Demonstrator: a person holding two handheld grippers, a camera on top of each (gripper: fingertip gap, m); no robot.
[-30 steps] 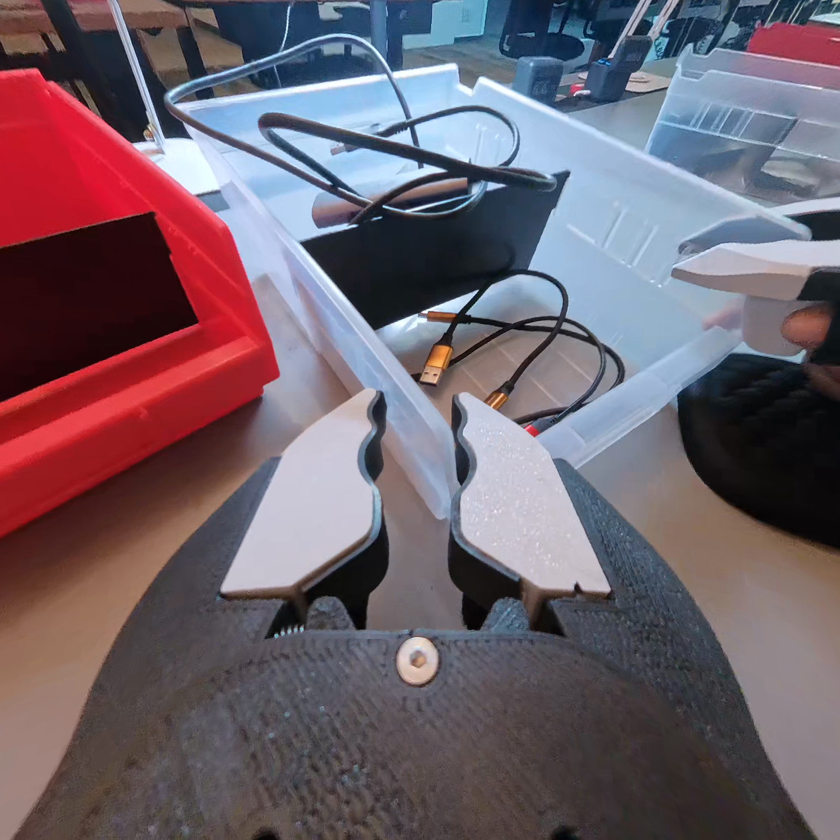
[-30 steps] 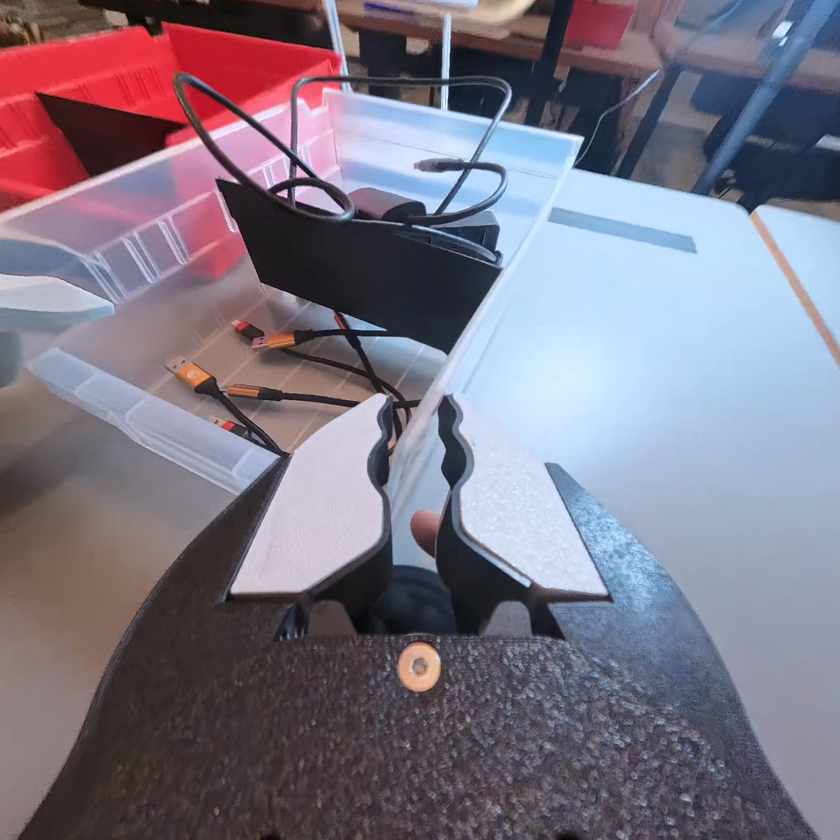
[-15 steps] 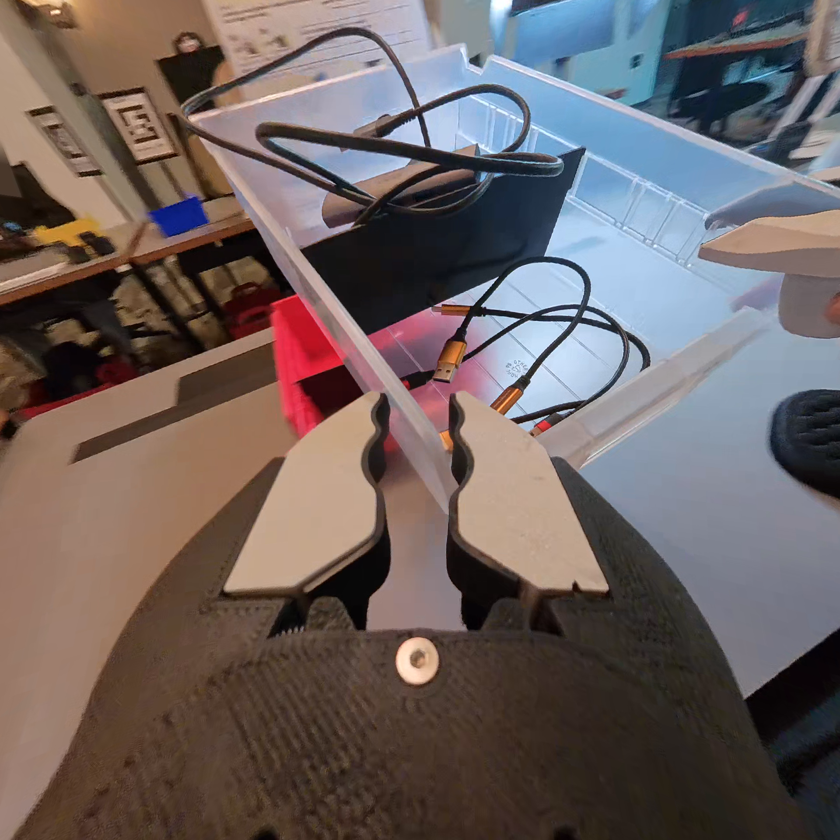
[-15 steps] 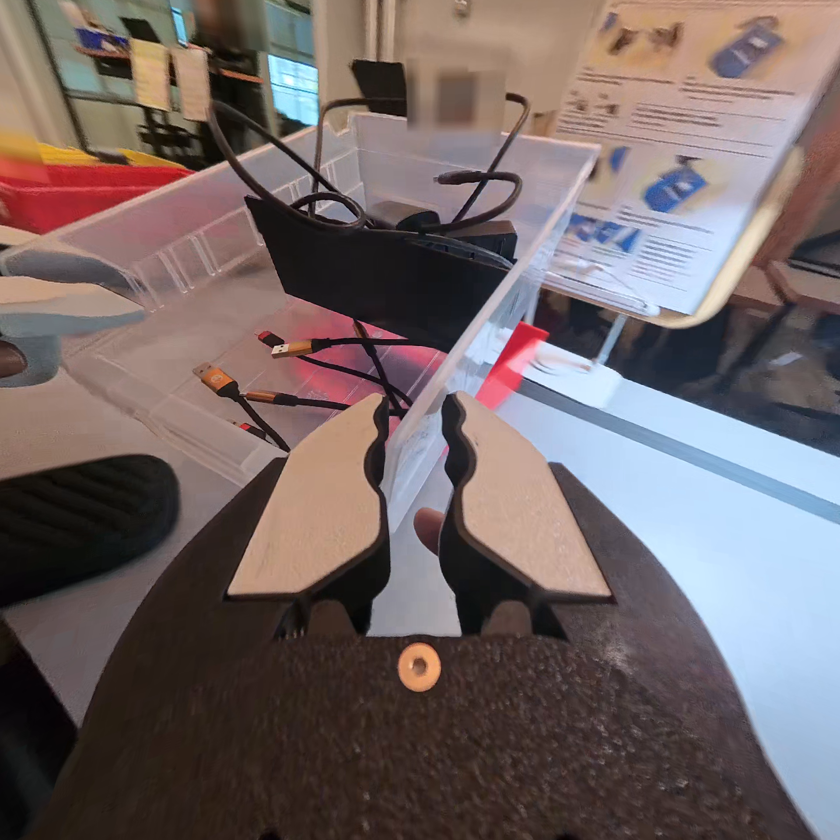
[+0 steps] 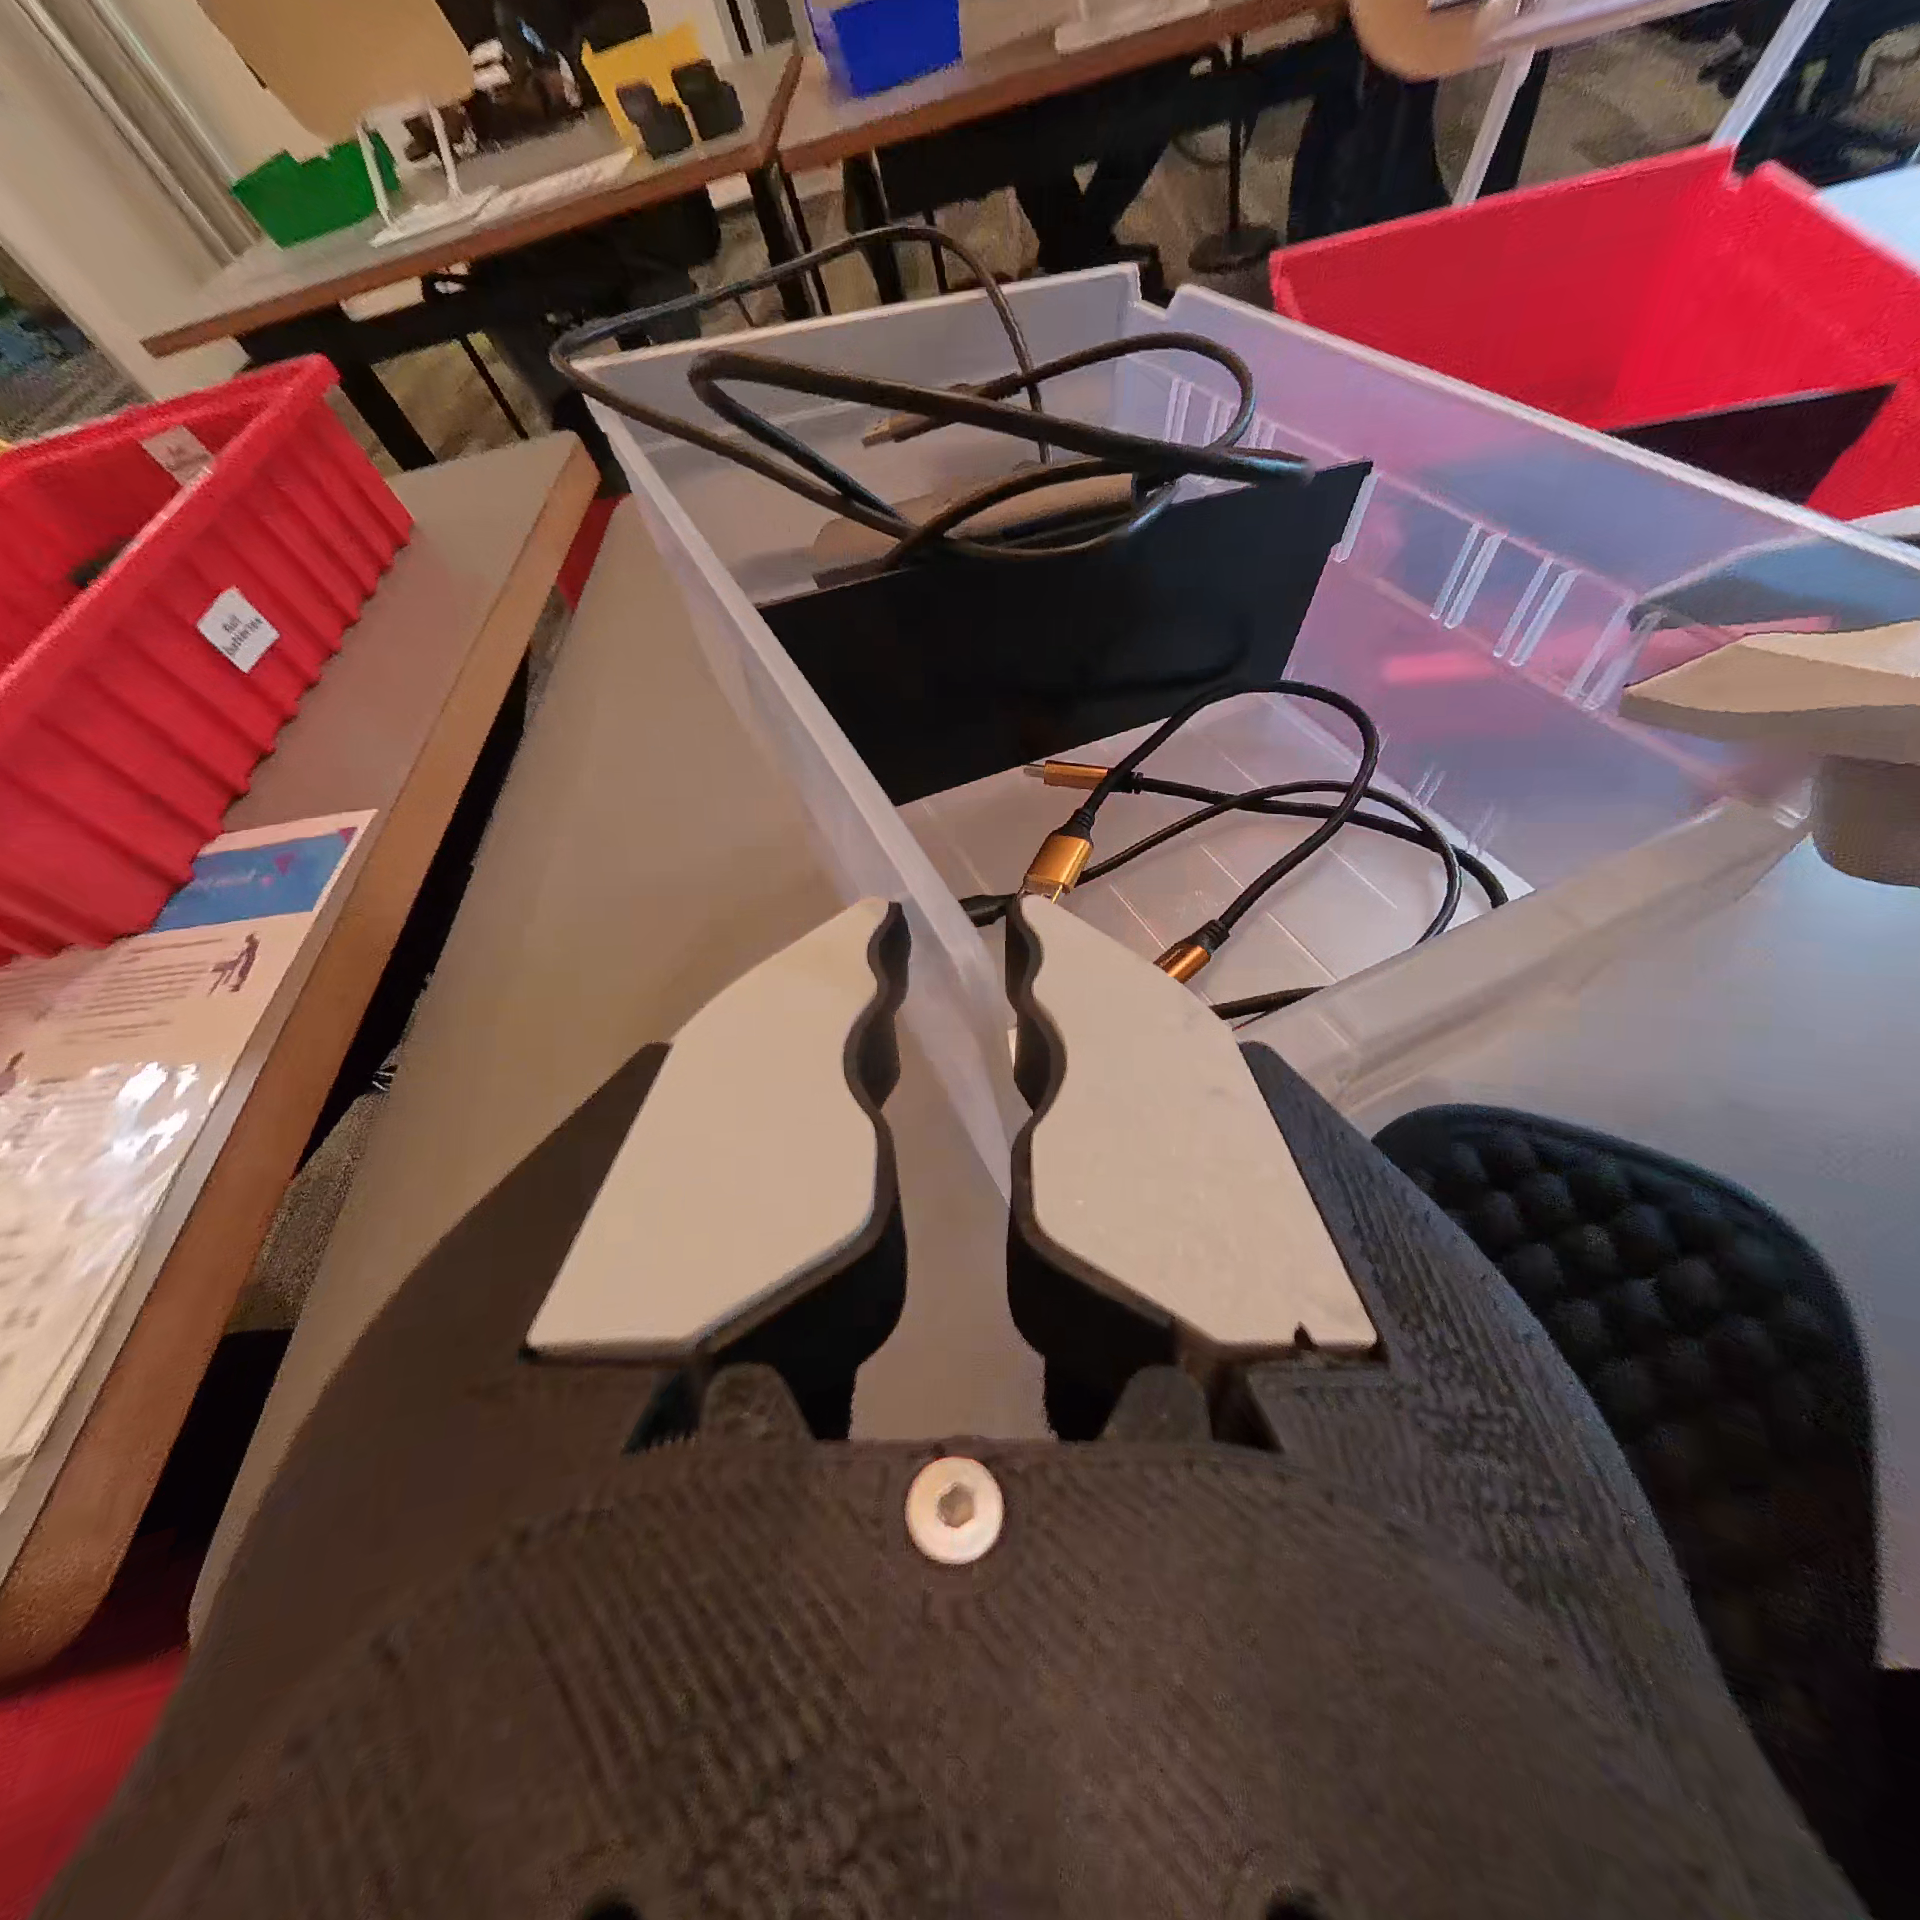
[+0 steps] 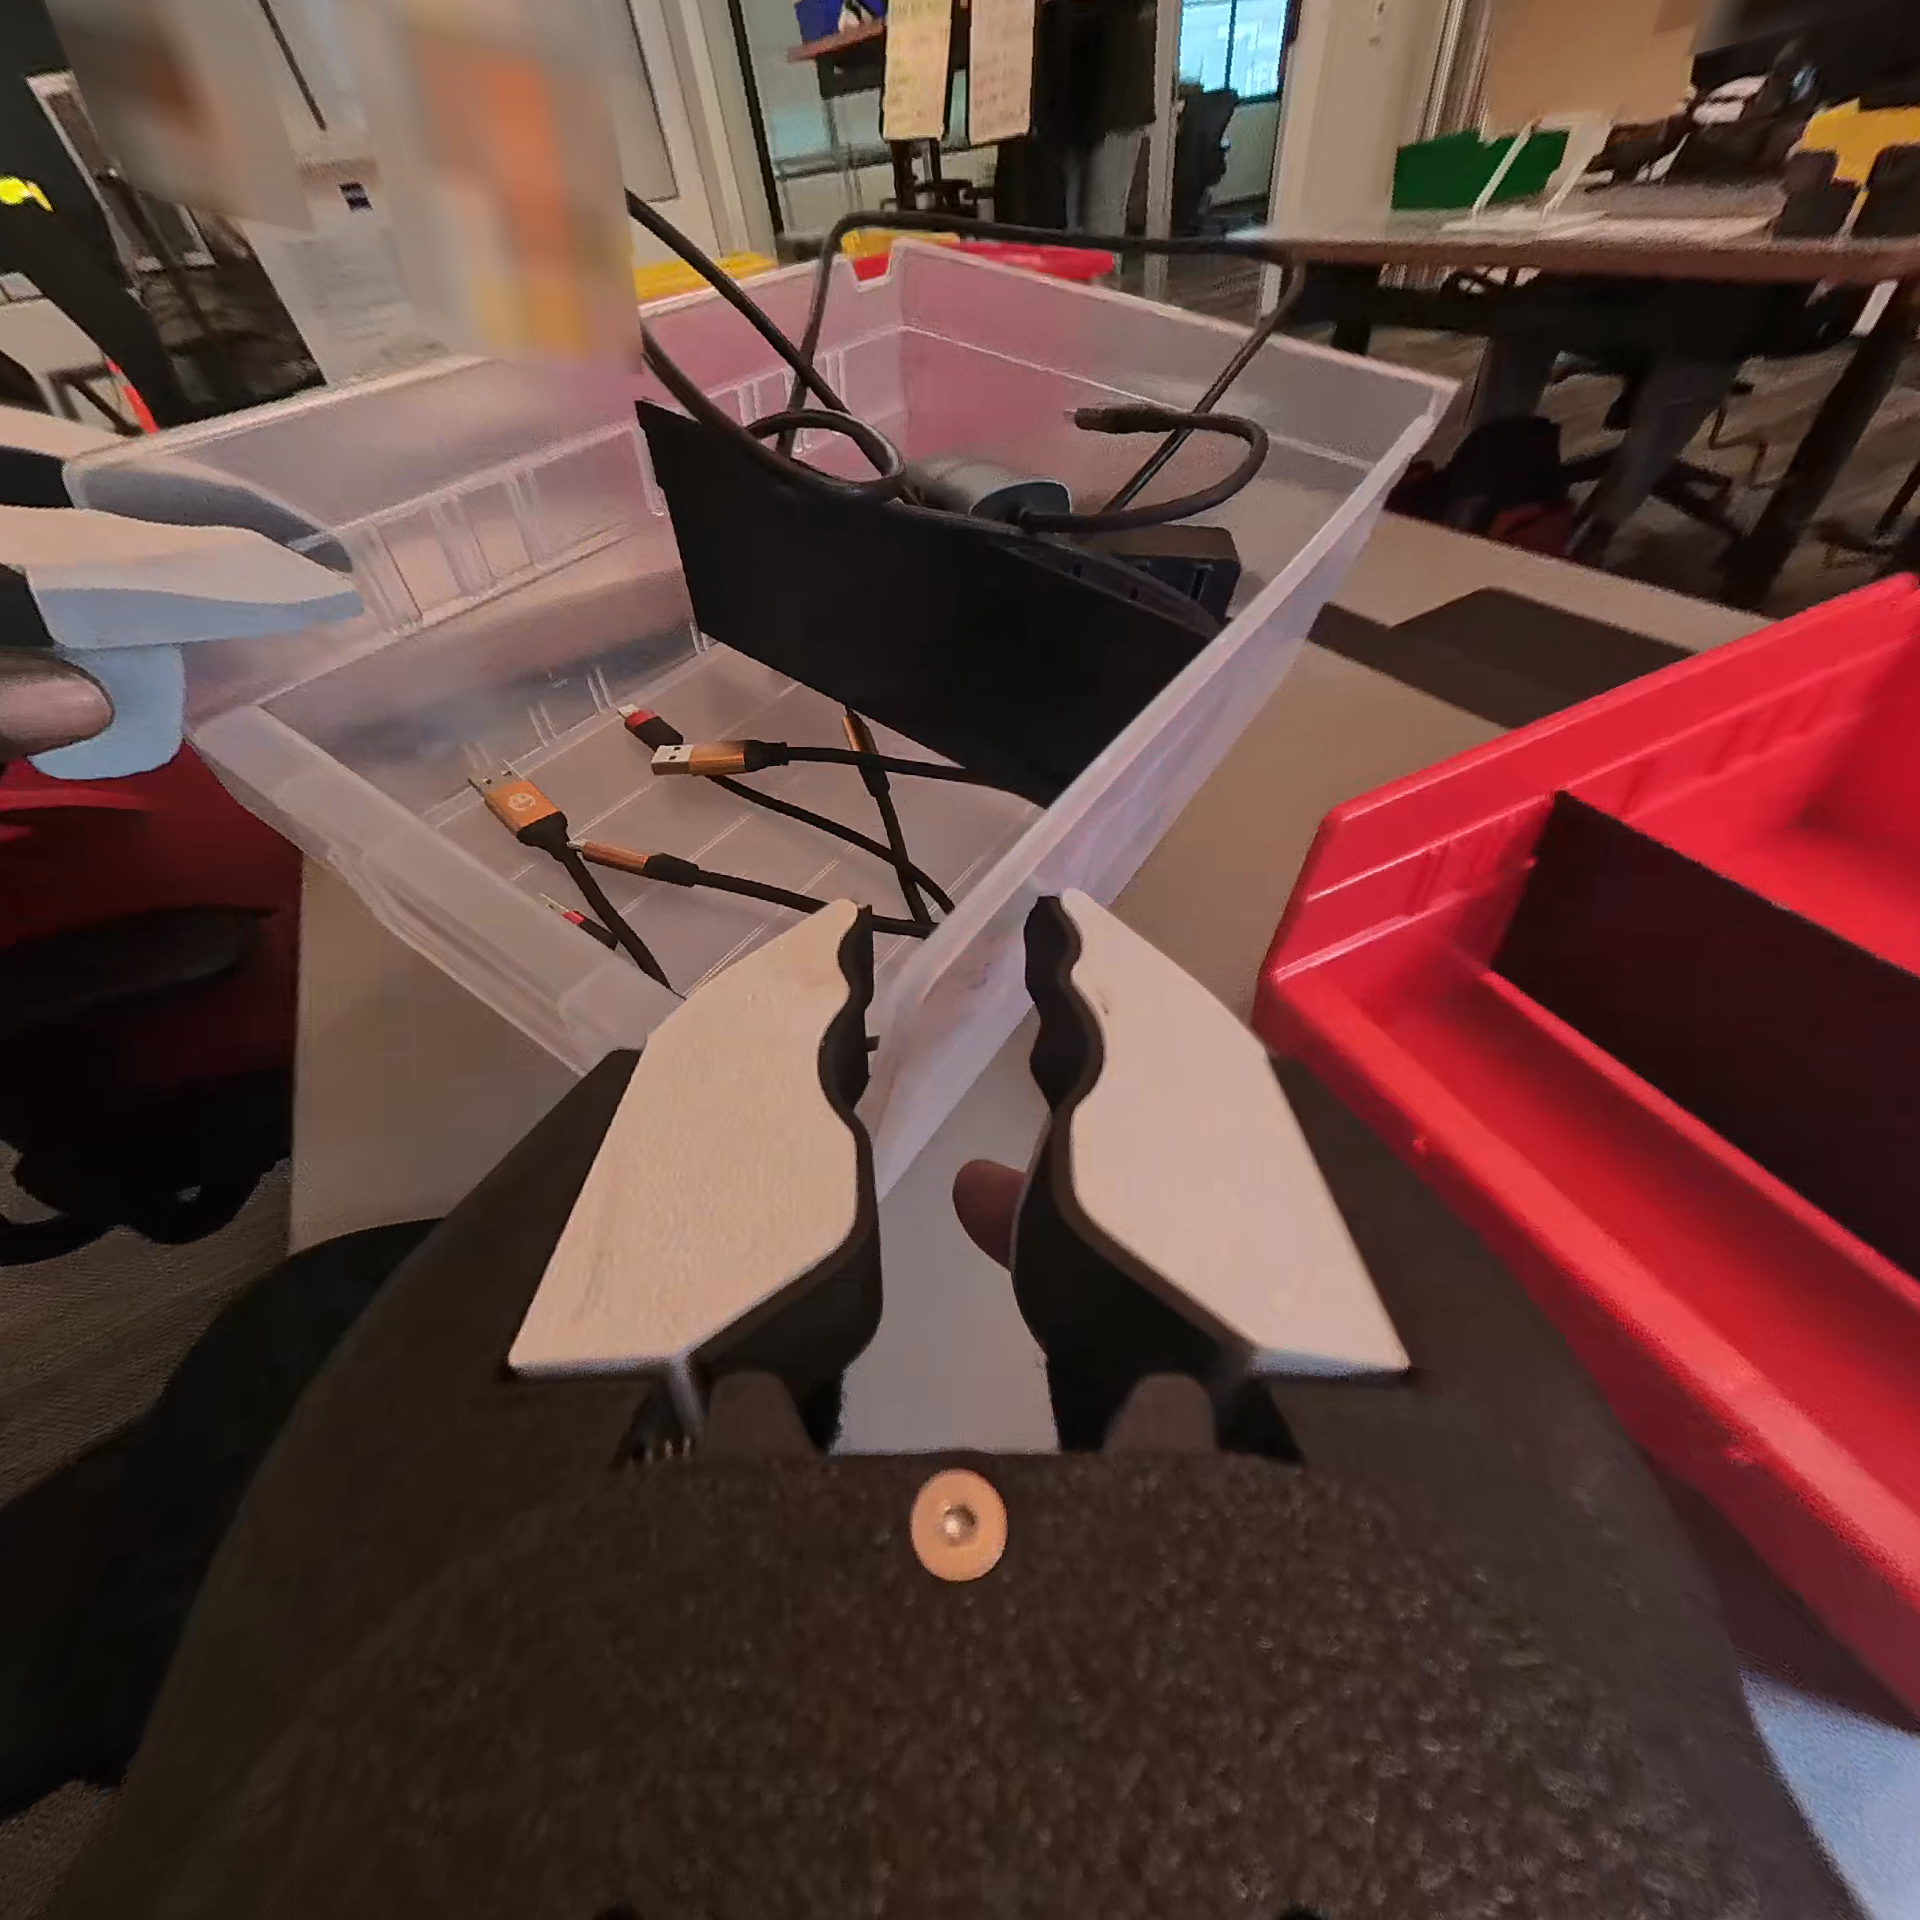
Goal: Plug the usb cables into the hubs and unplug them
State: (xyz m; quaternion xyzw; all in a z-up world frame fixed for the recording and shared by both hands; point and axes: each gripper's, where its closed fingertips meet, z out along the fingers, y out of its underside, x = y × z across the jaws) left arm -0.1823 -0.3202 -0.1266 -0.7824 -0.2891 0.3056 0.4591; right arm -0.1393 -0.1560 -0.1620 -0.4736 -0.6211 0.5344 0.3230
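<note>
Both grippers have carried the clear bin [image 5: 1475, 488] away from its earlier spot; surroundings differ, red bin [image 6: 1621, 935] now on the right.

Left gripper [image 5: 951, 920] pinches the bin's left wall, right gripper [image 6: 945, 914] pinches the right wall. USB cables [image 6: 727, 821] lie on the bin floor just ahead of both, plugs pointing left. Hubs [image 6: 1049, 509] sit far, behind a black divider [image 6: 914, 634]. Walls and divider block access; the bin likely needs setting down first.
</note>
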